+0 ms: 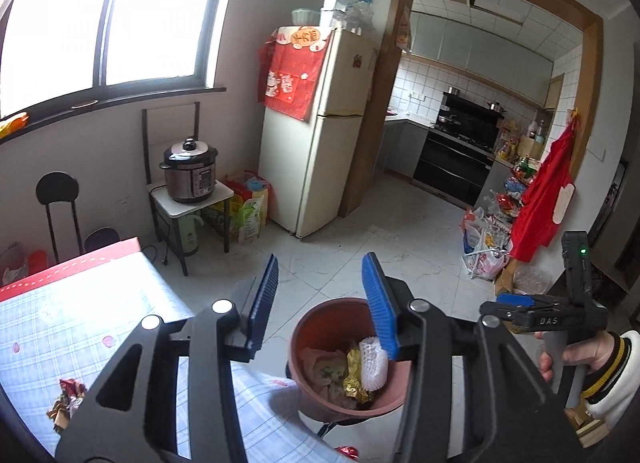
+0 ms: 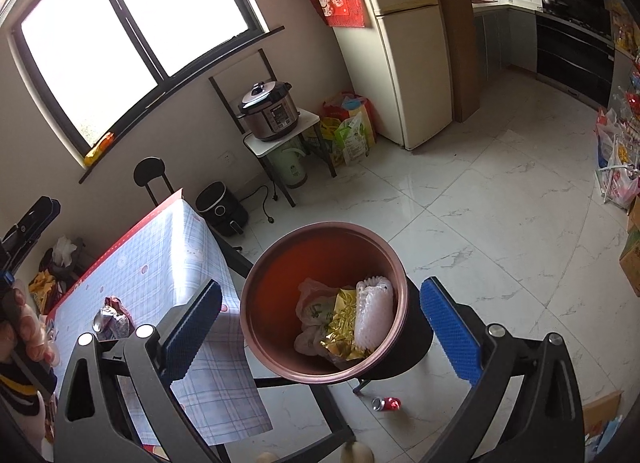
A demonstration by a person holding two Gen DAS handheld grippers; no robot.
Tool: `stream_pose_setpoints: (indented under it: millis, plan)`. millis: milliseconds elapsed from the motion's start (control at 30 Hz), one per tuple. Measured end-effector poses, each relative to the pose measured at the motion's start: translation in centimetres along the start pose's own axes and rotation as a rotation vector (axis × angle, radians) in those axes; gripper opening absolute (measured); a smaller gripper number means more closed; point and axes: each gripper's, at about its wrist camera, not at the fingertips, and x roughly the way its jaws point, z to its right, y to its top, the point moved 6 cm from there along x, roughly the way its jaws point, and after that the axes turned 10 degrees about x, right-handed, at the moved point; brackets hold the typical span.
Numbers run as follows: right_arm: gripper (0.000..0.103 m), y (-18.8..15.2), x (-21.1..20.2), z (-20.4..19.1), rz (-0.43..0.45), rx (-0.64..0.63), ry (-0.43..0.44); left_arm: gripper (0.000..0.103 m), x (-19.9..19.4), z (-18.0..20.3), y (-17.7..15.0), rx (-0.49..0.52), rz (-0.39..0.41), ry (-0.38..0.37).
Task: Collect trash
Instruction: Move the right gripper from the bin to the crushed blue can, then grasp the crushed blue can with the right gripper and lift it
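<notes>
A reddish-brown bin [image 2: 320, 247] stands on a black stool beside the table and also shows in the left wrist view [image 1: 320, 327]. Inside it lie a white foam net [image 2: 374, 311], a gold foil wrapper [image 2: 344, 319] and a pale plastic bag [image 2: 312, 311]. My right gripper [image 2: 320, 327] is open and empty, its blue pads on either side of the bin, above it. My left gripper [image 1: 322, 299] is open and empty above the table's edge and the bin. Crumpled wrappers [image 2: 114, 317] lie on the table and show in the left wrist view [image 1: 66, 399]. A red can [image 2: 386, 404] lies on the floor.
The table [image 2: 160, 263] has a checked cloth with a red edge. A pressure cooker [image 2: 270, 111] sits on a small stand, an air fryer [image 2: 220, 207] on the floor, bags by the fridge [image 2: 404, 43]. More bags [image 2: 616, 167] line the right wall. Tiled floor [image 2: 500, 203] lies between.
</notes>
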Motion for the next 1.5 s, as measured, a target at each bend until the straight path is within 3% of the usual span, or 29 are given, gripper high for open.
stream_pose_setpoints:
  millis: [67,167,200,300,567,800,1067,1300,1500]
  plan:
    - [0.098,-0.3,-0.1,-1.0,0.002,-0.016,0.012,0.053,-1.6,-2.4,-0.8,-0.032,-0.003,0.048]
    - [0.098,-0.7,-0.2,-3.0,-0.002,-0.033,0.043,0.071,-5.1,-5.9,-1.5,-0.084,0.017,0.118]
    - [0.098,-1.0,-0.2,-3.8,-0.003,-0.043,0.051,0.083,-6.3,-6.9,-1.8,-0.097,0.024,0.143]
    - [0.098,-1.7,0.2,-6.3,-0.019,-0.077,0.074,0.096,-10.0,-9.8,-3.1,-0.129,0.040,0.221]
    - [0.098,-4.5,1.5,-13.3,-0.074,-0.163,0.128,0.097,-18.7,-17.9,-8.9,-0.268,-0.014,0.423]
    - [0.098,-8.3,3.0,-19.8,-0.132,-0.260,0.160,0.097,-25.4,-23.3,-15.7,-0.400,-0.063,0.546]
    - [0.098,-13.5,5.0,-27.1,-0.223,-0.375,0.192,0.097,-29.3,-25.8,-21.9,-0.484,-0.098,0.569]
    - [0.098,-18.9,8.5,-33.7,-0.310,-0.491,0.235,0.097,-29.0,-25.9,-26.4,-0.527,-0.123,0.533]
    - [0.098,-23.2,13.4,-37.7,-0.370,-0.564,0.221,0.097,-29.8,-27.2,-28.9,-0.557,-0.132,0.535]
